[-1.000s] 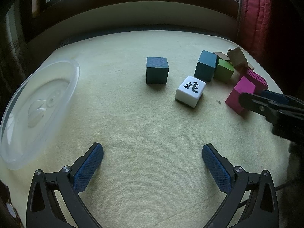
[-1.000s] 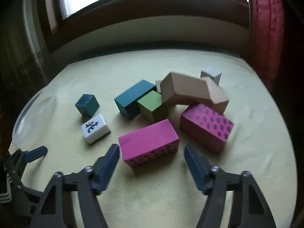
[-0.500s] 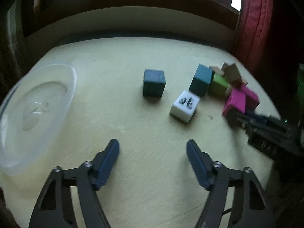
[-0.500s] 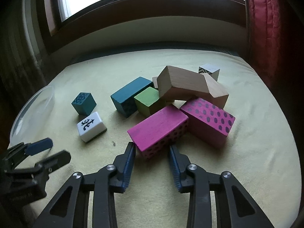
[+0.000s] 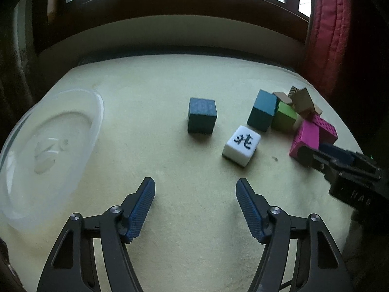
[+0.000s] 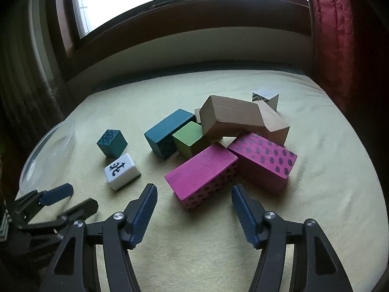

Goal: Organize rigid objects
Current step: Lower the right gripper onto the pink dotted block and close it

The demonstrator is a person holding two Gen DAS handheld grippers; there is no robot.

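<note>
Right hand-held gripper (image 6: 193, 200), jaws wide and empty, faces the near pink block (image 6: 201, 174) on the cloth-covered bench (image 6: 328, 182); approach step, next calling for straddling and closing on the block.

- Pale yellow cloth-covered surface (image 6: 316, 219), bearing everything below.
- White tile with a black character (image 6: 122, 171), taken as landmark, lay flat on the cloth.
- Small teal cube (image 6: 112, 143), just behind the tile, apart from it.
- Clear plastic lid (image 5: 46, 150), well to the left of the tile.
- Long teal block (image 6: 167, 133), right of and behind the tile.
- Green cube (image 6: 190, 140), touching the teal block, farther right of the tile.
- Plain-topped pink block (image 6: 203, 174), right of the tile.
- Dotted pink block (image 6: 263, 161), farther right, against the first pink one.
- Small chevron-patterned cube (image 6: 265, 97), farthest right and behind the tile.
</note>
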